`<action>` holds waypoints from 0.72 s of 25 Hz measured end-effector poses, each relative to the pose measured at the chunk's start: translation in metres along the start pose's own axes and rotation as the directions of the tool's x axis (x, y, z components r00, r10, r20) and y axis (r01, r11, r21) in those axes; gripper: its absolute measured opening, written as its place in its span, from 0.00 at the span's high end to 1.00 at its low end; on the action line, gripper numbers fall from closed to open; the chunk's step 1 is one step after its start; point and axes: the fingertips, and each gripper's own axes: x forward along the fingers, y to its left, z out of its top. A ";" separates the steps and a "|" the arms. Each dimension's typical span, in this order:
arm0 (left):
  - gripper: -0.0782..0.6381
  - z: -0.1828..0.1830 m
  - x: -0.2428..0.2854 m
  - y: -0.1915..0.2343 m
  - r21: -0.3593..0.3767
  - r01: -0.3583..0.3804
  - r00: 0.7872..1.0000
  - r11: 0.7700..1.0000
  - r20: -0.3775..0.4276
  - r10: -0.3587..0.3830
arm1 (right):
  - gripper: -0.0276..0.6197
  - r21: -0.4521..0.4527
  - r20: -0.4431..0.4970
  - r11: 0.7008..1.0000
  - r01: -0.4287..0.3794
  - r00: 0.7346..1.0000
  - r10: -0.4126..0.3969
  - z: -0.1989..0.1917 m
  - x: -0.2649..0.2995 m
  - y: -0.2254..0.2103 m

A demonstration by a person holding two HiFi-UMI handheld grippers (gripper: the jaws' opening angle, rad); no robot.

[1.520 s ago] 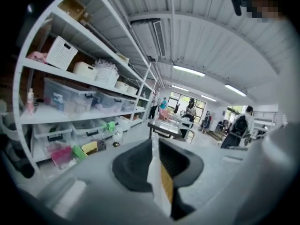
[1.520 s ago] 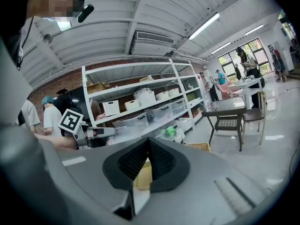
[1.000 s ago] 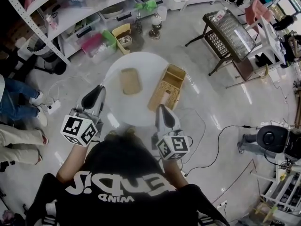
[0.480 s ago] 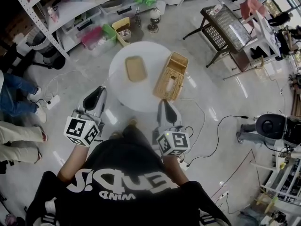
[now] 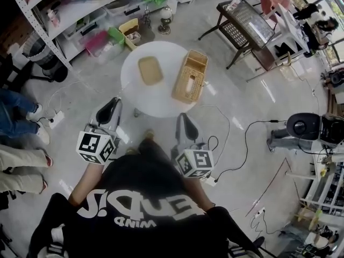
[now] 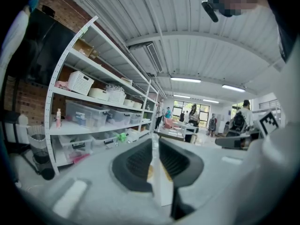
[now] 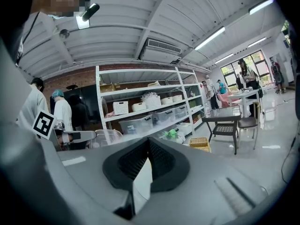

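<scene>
I hold both grippers short of the round table [image 5: 141, 98], one off each end of its near edge; I judge this keeps them apart from everything on it. Left gripper [image 5: 113, 103]: jaws clenched, nothing between them. Right gripper [image 5: 183, 119]: likewise clenched and empty. The wicker basket [image 5: 189, 77] lies on the table's right side, ahead of the right gripper. The flat tray [image 5: 150, 70] lies left of the table's centre, well apart from both grippers.

The table [image 5: 156, 94], with basket [image 5: 190, 76] and tray [image 5: 150, 70], now lies farther ahead of the left gripper [image 5: 109, 108] and right gripper [image 5: 184, 124]; neither overlaps its edge any more.
</scene>
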 end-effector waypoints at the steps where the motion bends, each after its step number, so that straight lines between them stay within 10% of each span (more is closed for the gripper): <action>1: 0.83 0.000 -0.002 -0.002 0.000 0.000 1.000 1.000 0.002 0.000 | 0.96 0.000 0.003 1.000 0.001 1.000 -0.001 -0.001 -0.003 0.001; 18: 0.83 0.000 -0.016 -0.001 -0.001 -0.011 1.000 1.000 0.001 0.011 | 0.96 0.002 0.006 1.000 -0.024 1.000 0.024 -0.001 -0.007 0.014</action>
